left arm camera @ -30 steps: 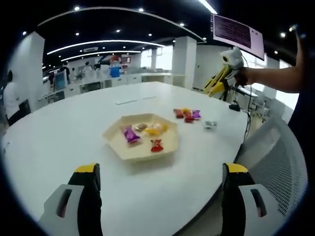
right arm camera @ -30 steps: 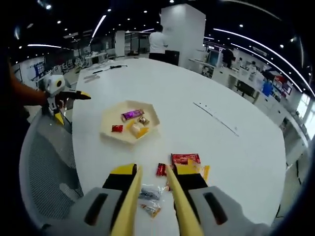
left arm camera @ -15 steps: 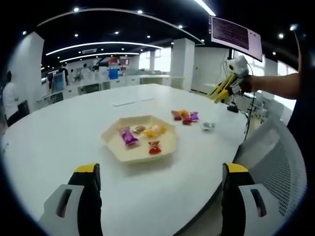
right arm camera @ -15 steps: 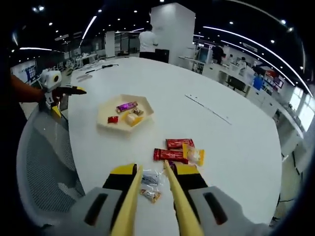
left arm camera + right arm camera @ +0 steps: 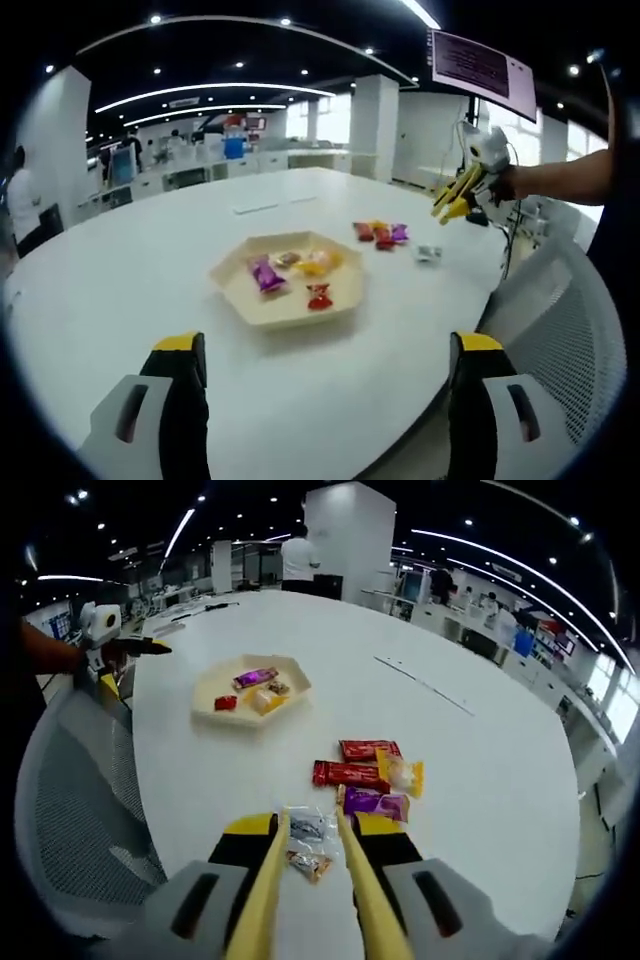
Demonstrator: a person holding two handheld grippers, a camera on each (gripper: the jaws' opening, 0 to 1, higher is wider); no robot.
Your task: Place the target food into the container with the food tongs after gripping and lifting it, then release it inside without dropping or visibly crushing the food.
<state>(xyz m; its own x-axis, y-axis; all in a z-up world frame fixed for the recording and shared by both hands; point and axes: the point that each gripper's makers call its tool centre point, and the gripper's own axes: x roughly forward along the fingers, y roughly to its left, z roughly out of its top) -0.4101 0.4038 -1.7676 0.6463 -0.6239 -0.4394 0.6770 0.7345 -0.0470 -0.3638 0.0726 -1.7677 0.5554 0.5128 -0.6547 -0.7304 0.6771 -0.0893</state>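
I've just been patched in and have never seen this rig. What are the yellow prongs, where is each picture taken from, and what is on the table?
A person holds a two-jaw gripper in each hand, each carrying a fisheye camera. In the left gripper view the left gripper has its jaws wide apart, empty. In the right gripper view the right gripper carries long yellow tongs, slightly parted, above a clear-wrapped snack. The round white table holds a hexagonal tray with several sweets, plus loose packets: two red, one yellow, one purple. Nothing is held.
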